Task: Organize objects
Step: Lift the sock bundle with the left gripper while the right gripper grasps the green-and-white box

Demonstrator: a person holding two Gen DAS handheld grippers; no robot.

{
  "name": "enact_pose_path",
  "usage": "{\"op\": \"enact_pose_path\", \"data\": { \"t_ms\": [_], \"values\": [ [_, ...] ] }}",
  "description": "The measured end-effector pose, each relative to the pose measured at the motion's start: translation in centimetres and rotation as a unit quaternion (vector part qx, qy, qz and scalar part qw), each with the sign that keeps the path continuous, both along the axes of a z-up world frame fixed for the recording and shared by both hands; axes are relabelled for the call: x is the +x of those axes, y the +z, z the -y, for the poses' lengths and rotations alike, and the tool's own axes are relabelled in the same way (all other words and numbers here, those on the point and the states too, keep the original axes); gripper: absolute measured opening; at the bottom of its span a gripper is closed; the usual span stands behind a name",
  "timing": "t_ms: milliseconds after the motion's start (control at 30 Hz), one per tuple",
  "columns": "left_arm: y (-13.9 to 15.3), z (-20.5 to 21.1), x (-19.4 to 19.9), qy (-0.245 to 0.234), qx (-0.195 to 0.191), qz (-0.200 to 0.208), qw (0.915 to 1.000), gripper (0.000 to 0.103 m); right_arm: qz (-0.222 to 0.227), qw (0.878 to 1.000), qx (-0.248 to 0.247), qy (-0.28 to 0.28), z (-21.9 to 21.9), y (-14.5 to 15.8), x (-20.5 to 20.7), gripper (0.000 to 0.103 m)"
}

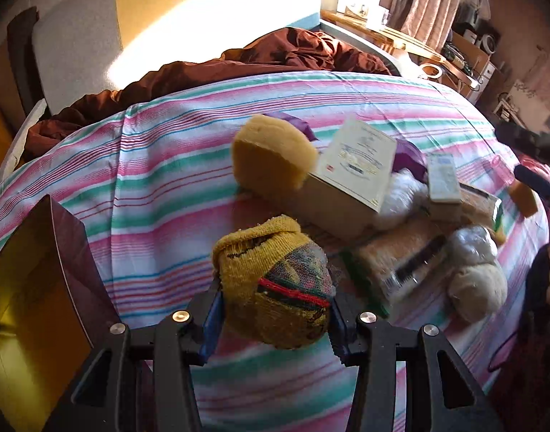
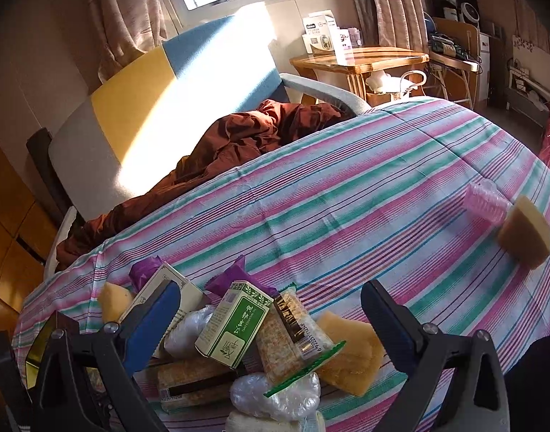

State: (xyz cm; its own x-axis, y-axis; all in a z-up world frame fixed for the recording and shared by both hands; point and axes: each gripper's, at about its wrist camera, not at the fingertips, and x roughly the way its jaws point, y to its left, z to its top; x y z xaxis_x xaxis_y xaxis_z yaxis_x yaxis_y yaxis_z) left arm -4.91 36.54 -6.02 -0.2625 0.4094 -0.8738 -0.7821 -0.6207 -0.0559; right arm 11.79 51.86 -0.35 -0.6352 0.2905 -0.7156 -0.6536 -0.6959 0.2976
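My left gripper (image 1: 275, 309) is shut on a rolled yellow knitted sock (image 1: 271, 280) with a red stripe, held just above the striped bedspread (image 1: 167, 165). Behind it lies a pile: a yellow sponge (image 1: 275, 151), a cream box (image 1: 354, 165), cereal snack packs (image 1: 400, 262) and white plastic bags (image 1: 472, 248). In the right wrist view my right gripper (image 2: 271, 295) stands open above the same pile, over a green-and-white box (image 2: 235, 324), a snack pack (image 2: 292, 334), a sponge (image 2: 354, 352) and a plastic bag (image 2: 275, 396). Its fingers touch nothing.
An open gold-lined maroon box (image 1: 41, 270) stands at the left. Another sponge (image 2: 525, 234) and a pink ribbed cup (image 2: 485, 203) lie far right on the bed. A brown quilt (image 2: 239, 136) is bunched by the headboard (image 2: 131, 100). A wooden side table (image 2: 357, 61) stands behind.
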Motion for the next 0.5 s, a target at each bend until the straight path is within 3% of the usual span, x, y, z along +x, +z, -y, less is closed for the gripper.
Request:
{"op": "enact_pose_path", "data": {
  "t_ms": [300, 500],
  "values": [
    [-1.8, 2.6, 10.3, -0.065, 0.006, -0.038, 0.9972, 0.049, 0.015, 0.999, -0.034, 0.000, -0.5, -1.2, 0.0, 0.103],
    [-2.7, 3.6, 9.9, -0.051, 0.042, -0.027, 0.9975, 0.049, 0.049, 0.999, -0.020, -0.008, 0.2, -1.3, 0.1, 0.102]
  ]
}}
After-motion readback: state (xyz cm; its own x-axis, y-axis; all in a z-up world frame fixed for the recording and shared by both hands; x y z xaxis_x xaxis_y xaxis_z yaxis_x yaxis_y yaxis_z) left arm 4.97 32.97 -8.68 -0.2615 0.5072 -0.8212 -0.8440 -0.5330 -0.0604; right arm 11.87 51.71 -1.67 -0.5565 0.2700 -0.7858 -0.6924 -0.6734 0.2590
